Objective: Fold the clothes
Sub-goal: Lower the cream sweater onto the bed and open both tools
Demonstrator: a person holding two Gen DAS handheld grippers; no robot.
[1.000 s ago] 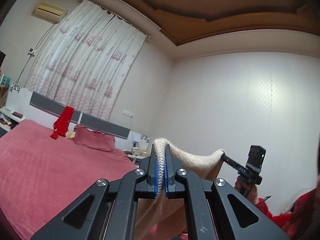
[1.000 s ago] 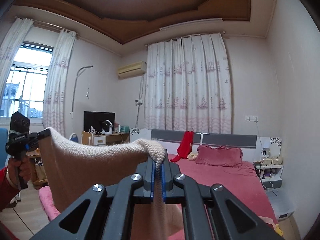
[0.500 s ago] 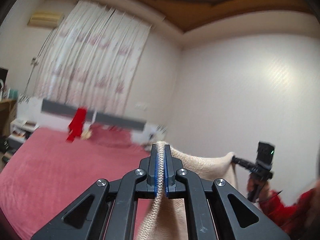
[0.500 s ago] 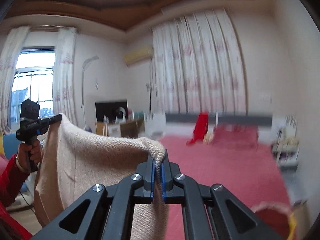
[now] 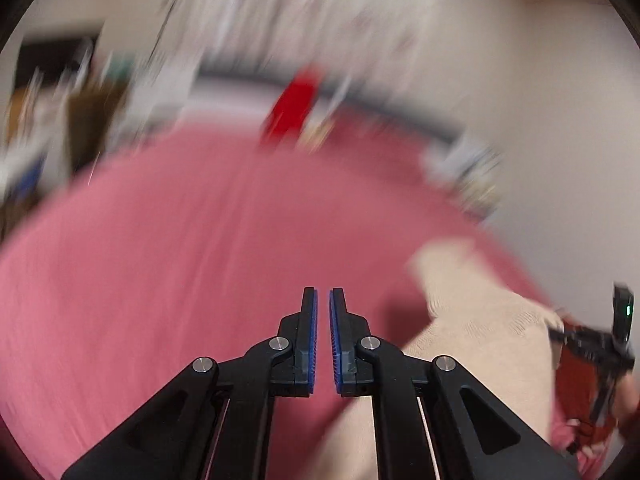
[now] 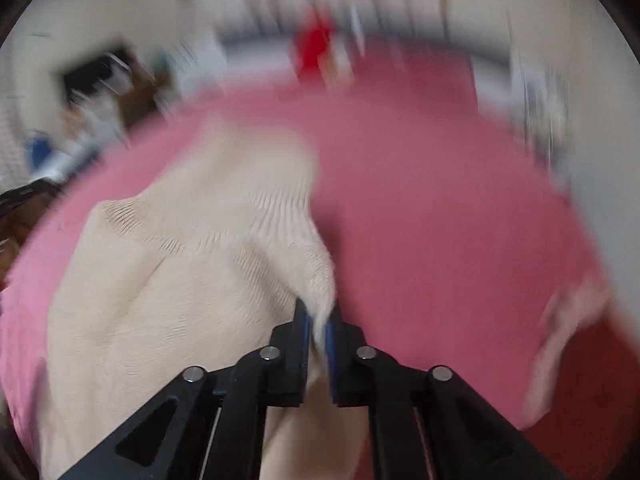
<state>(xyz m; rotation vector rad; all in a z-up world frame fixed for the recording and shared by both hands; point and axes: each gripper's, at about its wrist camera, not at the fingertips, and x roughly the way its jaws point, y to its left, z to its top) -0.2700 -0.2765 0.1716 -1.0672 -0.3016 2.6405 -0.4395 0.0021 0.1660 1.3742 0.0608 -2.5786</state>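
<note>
- Lying on the pink bed, the cream sweater spreads out.
- Left tongs are slightly spread, holding nothing.
- Right tongs pinch the sweater's edge.

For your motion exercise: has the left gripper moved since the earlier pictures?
Yes. The left gripper has tipped down toward the pink bed, its view dropping off the ceiling, and let go of the sweater.

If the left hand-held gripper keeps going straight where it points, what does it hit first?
Most likely the pink bedspread. The left hand-held gripper holds nothing between its fingers and aims at bare bed; the cream sweater lies to its right. Motion blur makes depth uncertain.
</note>
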